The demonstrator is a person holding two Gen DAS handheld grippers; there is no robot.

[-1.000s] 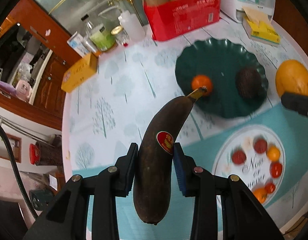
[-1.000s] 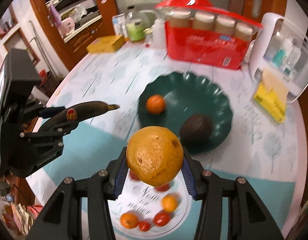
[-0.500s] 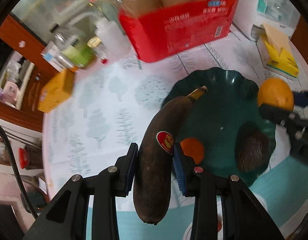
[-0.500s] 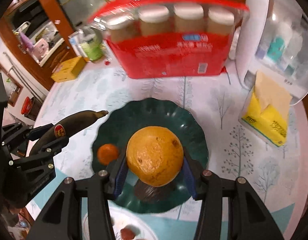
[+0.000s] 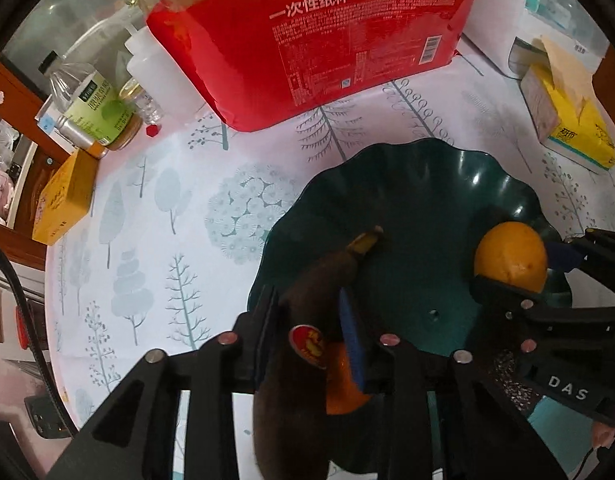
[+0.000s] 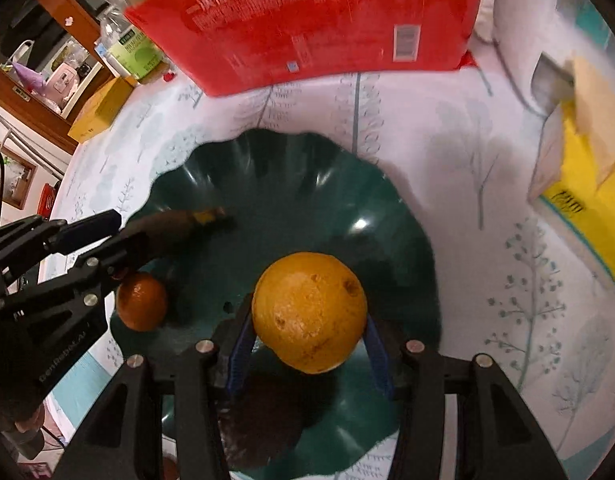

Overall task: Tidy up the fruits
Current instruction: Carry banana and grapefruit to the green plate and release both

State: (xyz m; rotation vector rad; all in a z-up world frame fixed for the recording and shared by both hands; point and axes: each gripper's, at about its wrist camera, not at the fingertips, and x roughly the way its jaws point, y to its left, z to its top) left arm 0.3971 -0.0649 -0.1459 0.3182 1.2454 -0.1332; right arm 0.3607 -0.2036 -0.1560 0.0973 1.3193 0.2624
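Observation:
A dark green scalloped plate (image 5: 427, 152) (image 6: 267, 140) lies on the tree-print tablecloth. An overripe brown banana (image 5: 303, 300) stands between the pads of my left gripper (image 5: 307, 312), whose jaws are opening while the pads still touch it. Its stem tip (image 5: 367, 240) rests on the plate. A large orange (image 6: 309, 312) is between the blue pads of my right gripper (image 6: 307, 316), low over the plate; these jaws are opening too. A small tangerine (image 6: 141, 302) and a dark avocado (image 6: 263, 420) lie in the plate, the avocado partly hidden under the orange.
A red pack of paper cups (image 5: 327, 40) stands just behind the plate. A yellow tissue box (image 5: 567, 128) and a white container lie at the right. Bottles (image 5: 95, 108) and a yellow carton (image 5: 63, 200) crowd the left back near the table edge.
Both grippers came forward and down over the plate with their fruit. The banana has slid lower in the left jaws and its tip now touches the plate. The orange sits low in the plate.

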